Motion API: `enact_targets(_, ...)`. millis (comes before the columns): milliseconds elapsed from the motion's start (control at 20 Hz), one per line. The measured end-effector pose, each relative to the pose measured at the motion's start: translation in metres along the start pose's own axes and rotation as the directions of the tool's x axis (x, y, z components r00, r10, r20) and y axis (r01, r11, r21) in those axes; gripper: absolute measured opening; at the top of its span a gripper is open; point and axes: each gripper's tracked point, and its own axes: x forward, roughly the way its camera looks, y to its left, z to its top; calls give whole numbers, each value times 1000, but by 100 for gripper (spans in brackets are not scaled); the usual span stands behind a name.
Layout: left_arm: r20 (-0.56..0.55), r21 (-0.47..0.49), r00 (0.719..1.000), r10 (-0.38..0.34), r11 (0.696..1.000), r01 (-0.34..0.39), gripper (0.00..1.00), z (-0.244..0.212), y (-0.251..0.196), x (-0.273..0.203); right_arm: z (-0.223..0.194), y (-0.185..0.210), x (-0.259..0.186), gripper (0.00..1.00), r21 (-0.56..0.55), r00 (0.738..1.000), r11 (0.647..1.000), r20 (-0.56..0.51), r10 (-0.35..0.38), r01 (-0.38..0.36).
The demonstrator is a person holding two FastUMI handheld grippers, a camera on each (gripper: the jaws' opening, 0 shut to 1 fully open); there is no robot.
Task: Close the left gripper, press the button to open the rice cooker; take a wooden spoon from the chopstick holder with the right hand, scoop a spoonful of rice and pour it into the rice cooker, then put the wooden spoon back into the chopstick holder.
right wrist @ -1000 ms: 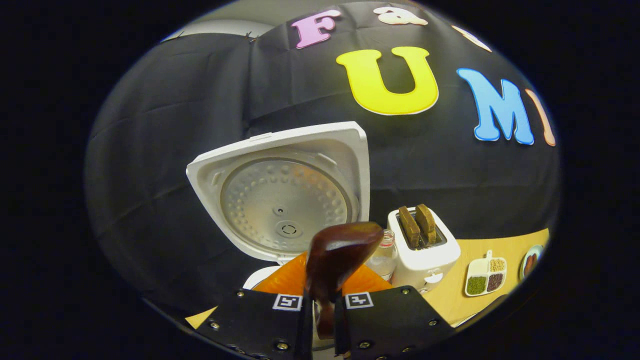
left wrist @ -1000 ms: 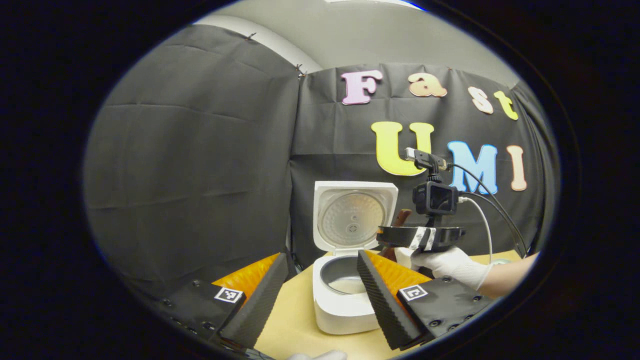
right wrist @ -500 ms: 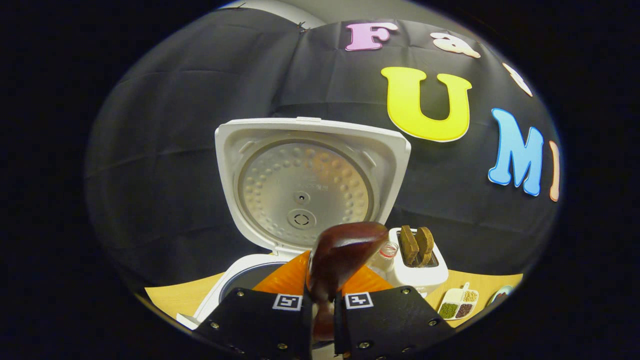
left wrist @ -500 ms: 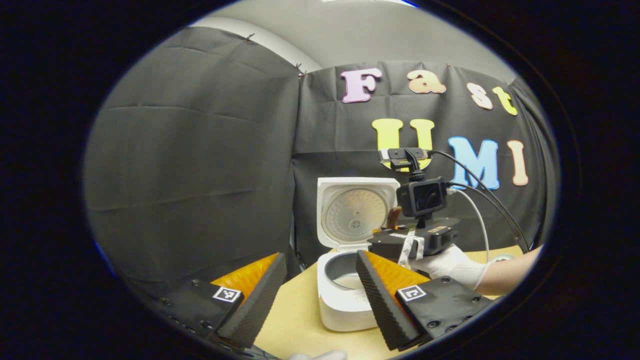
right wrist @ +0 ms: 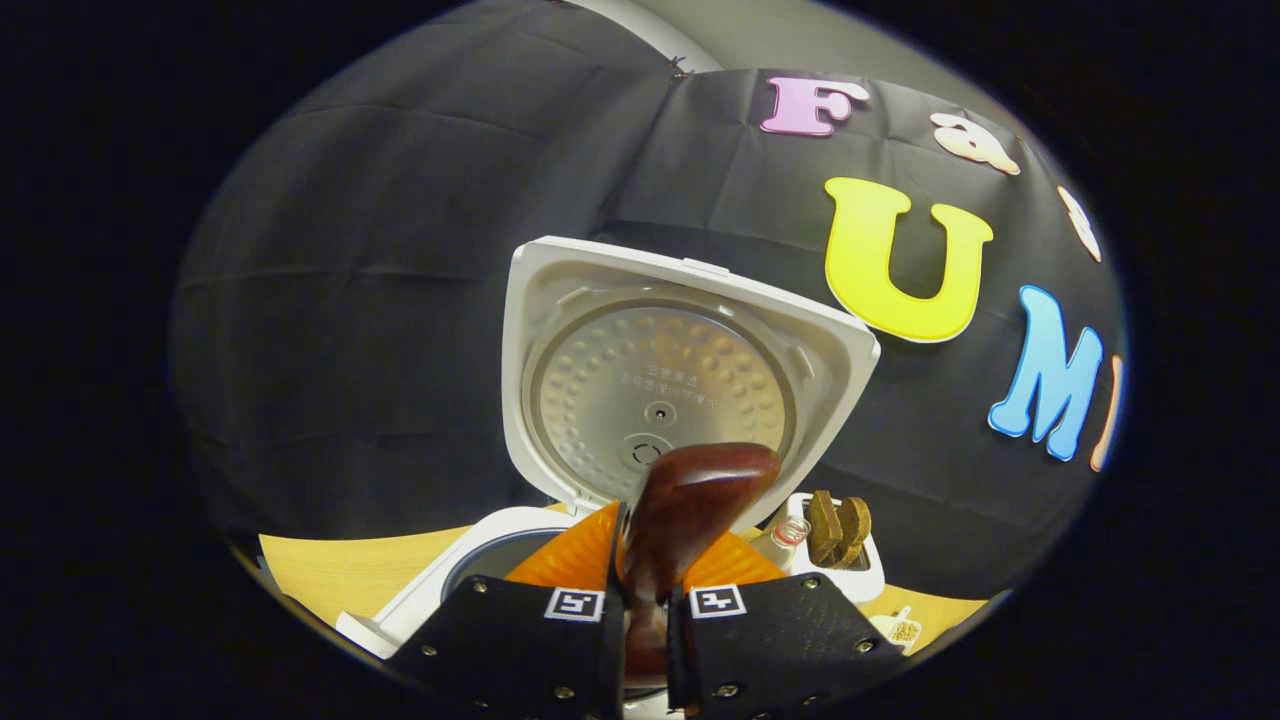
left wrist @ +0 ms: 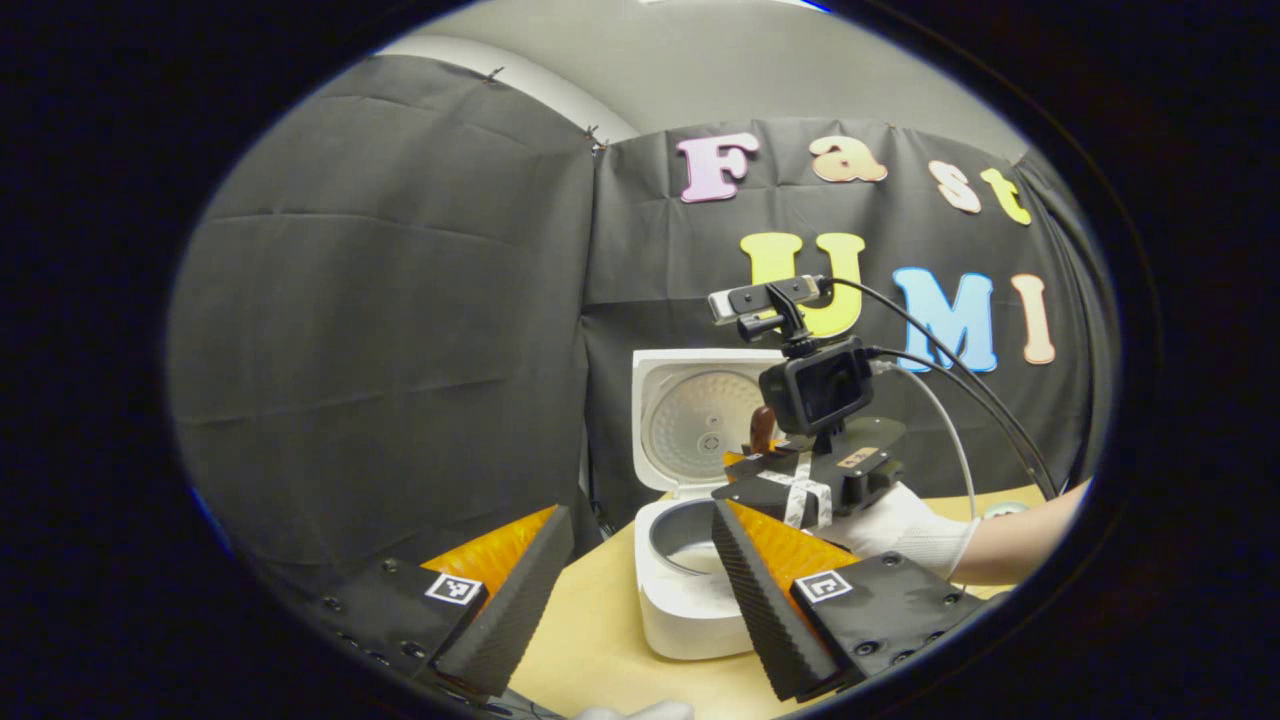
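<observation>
Right gripper (right wrist: pixel 645 640) clamped on wooden spoon (right wrist: pixel 690 500), tilted over open rice cooker (left wrist: pixel 690 590); left gripper (left wrist: pixel 640 590) spread open, level

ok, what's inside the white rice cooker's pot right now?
The open white rice cooker has a pale layer, likely rice, at the bottom of its grey inner pot. The left gripper's finger covers the right side.

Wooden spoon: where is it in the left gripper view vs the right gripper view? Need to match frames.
Left gripper view: the wooden spoon pokes up just right of centre, above the right tool, in front of the open lid.
Right gripper view: the spoon stands bottom centre, clamped between the right tool's fingers, bowl uppermost.
Shared landmark: the white rice cooker, with its raised lid behind the spoon.
</observation>
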Motion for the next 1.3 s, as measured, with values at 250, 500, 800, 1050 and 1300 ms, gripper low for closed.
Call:
enact_targets(250,-1,7,1000,-10,1000,10,96,0,-4,1,1,-9,0,17,265,997,964,-59,41,-24)
enact_targets(500,3,11,1000,-30,999,30,96,6,-9,4,6,-46,-10,17,608,994,794,-87,61,5)
enact_targets(800,16,9,997,-78,997,78,96,20,-29,-1,8,-83,-33,17,765,997,643,-70,38,29)
enact_targets(1050,52,31,989,-140,990,139,96,35,-63,-10,1,-129,-58,17,800,998,597,-64,-17,61)
enact_targets(1300,76,53,968,-239,971,235,96,50,-116,-25,-26,-201,-110,17,813,988,564,-85,-129,143)
